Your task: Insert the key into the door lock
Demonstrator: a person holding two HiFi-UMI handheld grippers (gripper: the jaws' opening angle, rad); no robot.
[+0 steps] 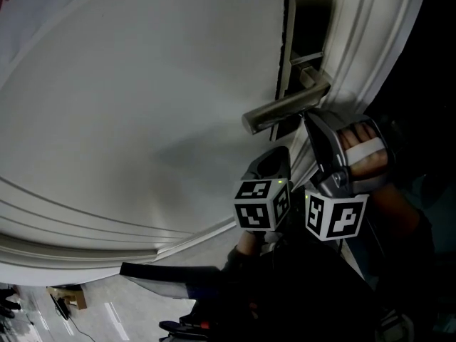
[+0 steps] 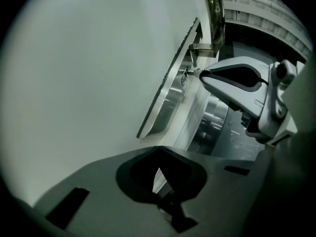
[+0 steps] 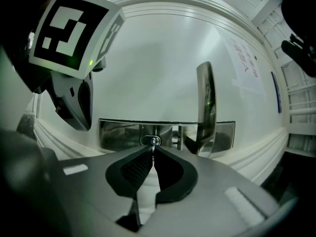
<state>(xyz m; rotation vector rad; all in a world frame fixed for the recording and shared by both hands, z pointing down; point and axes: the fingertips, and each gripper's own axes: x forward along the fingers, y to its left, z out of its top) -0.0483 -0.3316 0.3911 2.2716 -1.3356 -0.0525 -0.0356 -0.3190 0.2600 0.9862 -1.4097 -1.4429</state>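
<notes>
Head view down door (image 1: 142, 84); right gripper view close, square-on lock plate (image 3: 118, 135); left oblique; handle (image 1: 285, 110) shared

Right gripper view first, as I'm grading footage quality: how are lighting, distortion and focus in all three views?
Right gripper view: strong fisheye bends the door mouldings; the lock plate mirrors its surroundings. Left gripper view: black vignetted corners, near fingers soft. Head view: dim, lower part almost black, handle catching light.

Slim key (image 3: 153, 144) — tip at silver lock (image 3: 145, 140)

key (image 3: 153, 143) — mostly hidden in right tongs (image 3: 152, 152), handle (image 2: 215, 14) cropped at top
</notes>
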